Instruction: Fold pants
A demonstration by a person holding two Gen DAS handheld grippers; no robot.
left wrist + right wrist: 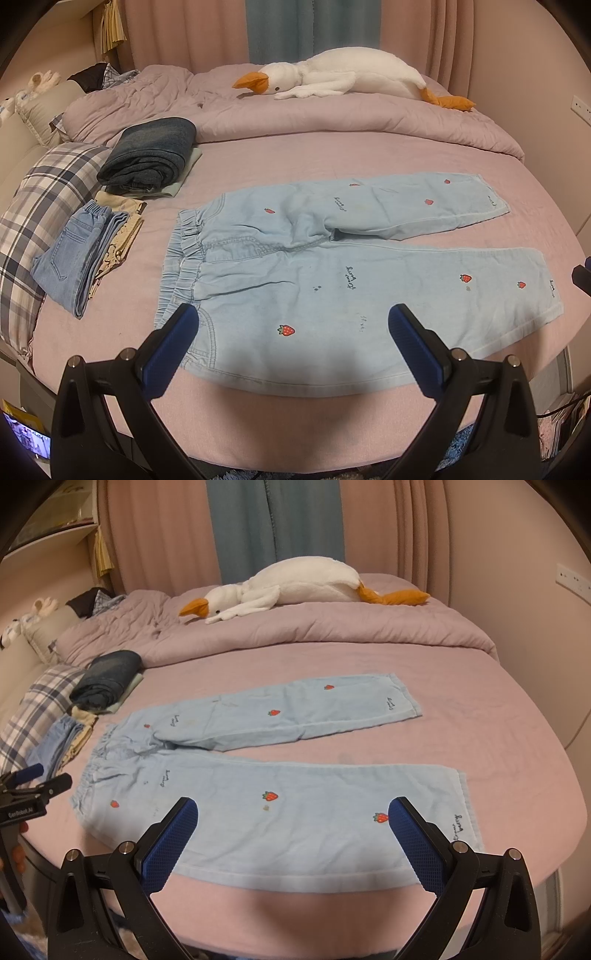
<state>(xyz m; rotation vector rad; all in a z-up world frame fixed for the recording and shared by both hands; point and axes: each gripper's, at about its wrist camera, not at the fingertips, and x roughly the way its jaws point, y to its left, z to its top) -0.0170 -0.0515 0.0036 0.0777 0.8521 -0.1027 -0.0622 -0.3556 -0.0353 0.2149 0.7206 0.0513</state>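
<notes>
We are looking across a bed (369,155) covered in a pink sheet, with a mauve quilt (295,114) lying bunched along its far side and a white plush goose (343,75) sprawling on top of it. In the middle of the sheet the light blue pants (314,266), dotted with small strawberries, are lying flat and unfolded, waistband toward our left and both legs stretching to the right, splayed apart at the hems. To the left a plaid pillow (40,214) is sitting at the bed's edge, and beside it a dark blue folded garment (151,155) is resting on a pale one, with a small stack of folded jeans (74,254) nearer to us. We are holding the left gripper (291,328) above the near leg close to the waistband, its blue-padded jaws standing spread wide and pinching nothing. We are holding the right gripper (291,816) over the same leg nearer the hem, its jaws likewise gaping apart and empty.
</notes>
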